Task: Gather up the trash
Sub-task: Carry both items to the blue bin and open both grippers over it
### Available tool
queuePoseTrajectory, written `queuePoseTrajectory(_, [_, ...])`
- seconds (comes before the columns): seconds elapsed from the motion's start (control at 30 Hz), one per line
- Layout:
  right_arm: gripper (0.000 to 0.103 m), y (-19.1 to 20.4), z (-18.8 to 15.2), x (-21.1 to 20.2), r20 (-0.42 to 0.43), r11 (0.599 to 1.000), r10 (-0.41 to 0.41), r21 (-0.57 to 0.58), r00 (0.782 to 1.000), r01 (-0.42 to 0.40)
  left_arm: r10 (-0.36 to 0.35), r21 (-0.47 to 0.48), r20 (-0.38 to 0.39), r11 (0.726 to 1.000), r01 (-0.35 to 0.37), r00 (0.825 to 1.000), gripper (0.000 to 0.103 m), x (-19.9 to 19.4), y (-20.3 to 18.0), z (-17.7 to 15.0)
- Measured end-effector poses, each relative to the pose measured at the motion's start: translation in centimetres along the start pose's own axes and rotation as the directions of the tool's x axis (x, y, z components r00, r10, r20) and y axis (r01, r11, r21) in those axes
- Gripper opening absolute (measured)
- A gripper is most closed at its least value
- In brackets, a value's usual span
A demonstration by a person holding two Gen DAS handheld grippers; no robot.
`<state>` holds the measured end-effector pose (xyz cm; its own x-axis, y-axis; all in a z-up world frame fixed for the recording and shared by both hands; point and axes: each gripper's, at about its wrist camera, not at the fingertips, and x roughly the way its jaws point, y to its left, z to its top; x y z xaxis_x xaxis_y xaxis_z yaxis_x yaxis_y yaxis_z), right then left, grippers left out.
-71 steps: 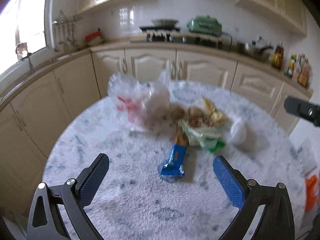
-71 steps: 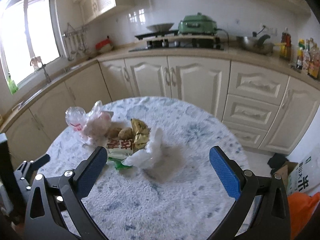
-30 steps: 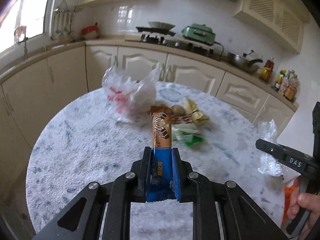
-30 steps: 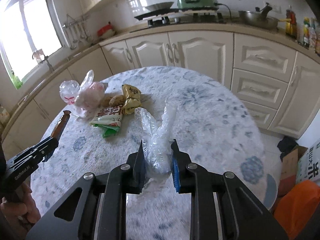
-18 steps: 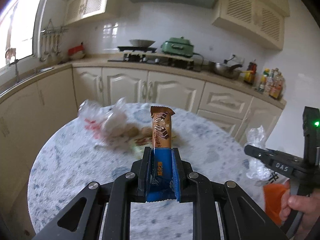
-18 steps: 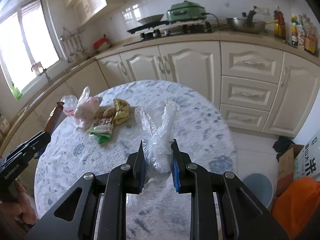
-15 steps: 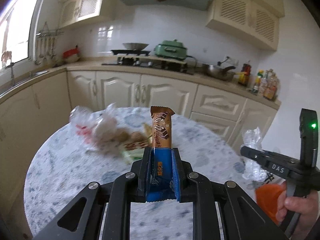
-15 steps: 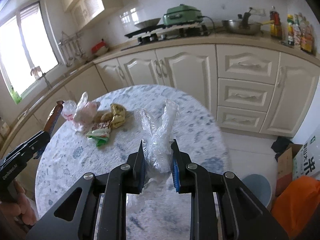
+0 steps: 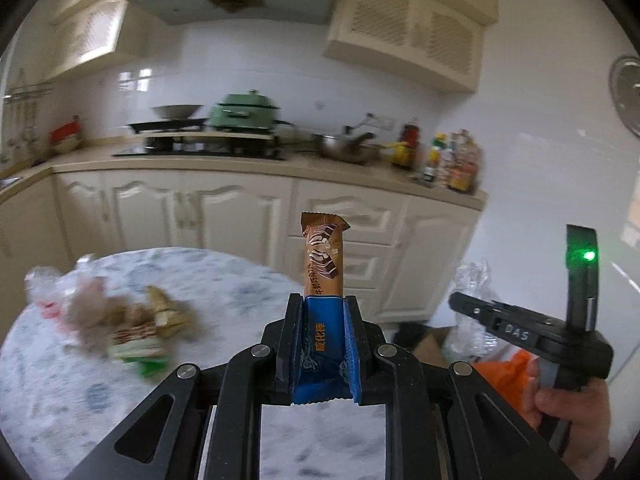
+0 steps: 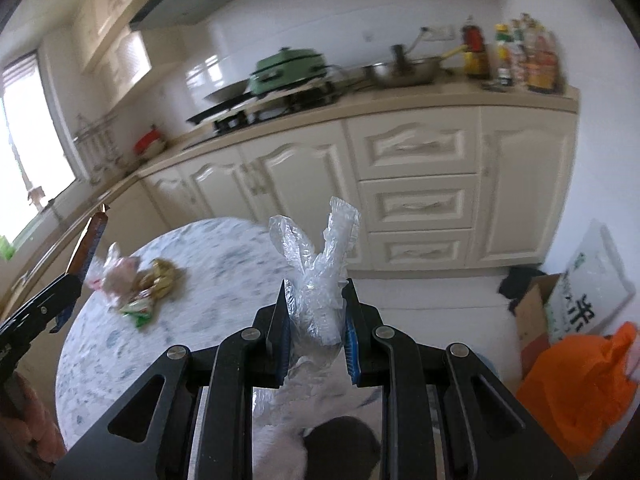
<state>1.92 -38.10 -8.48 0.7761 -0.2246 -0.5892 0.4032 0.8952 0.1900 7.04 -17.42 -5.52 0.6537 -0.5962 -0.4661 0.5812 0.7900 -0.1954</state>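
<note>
Left claw (image 9: 323,344) clenched on the brown-and-blue foil snack-bar wrapper (image 9: 322,276), right claw (image 10: 314,322) clenched on the crumpled clear plastic film (image 10: 318,268); judgement: keep both grips firm, carry toward the orange plastic bag (image 10: 576,384) at 4 o'clock, release only above its mouth.

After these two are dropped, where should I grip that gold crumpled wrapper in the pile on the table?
Judging from blurred views, take the gold crumpled wrapper by its upstanding bunched top, coming down from above on the pile's right side. It sits at the pile's right edge on the table, with bare surface beside it; the bag and other wrappers crowd its left.
</note>
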Motion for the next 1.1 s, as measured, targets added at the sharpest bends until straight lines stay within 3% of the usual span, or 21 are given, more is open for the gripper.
queuePoseTrajectory(0.23, [0.021,-6.2,0.1,-1.0,0.003,0.993,-0.091,0.069,0.996,0.091,-0.106,0.039,-0.082,0.993,0.109,0.991,0.015,6.1,-4.0,1.4])
queuePoseTrajectory(0.47, [0.021,-12.0,-1.0,0.1,-0.038,0.978,-0.150,0.141,0.988,0.154,-0.184,0.076,-0.219,0.976,0.204,0.958,0.015,14.3,-8.3,2.5])
queuePoseTrajectory(0.7, [0.021,-18.2,-3.5,3.4,-0.132,0.953,-0.167,0.232,0.977,0.194,-0.212,0.054,-0.398,0.966,0.253,0.893,0.015,23.5,-12.0,2.0])
queuePoseTrajectory(1.1, [0.021,-24.7,-6.2,9.4,-0.258,0.926,-0.148,0.302,0.955,0.225,-0.184,0.021,-0.595,0.969,0.244,0.782,0.015,36.9,-17.6,1.0])
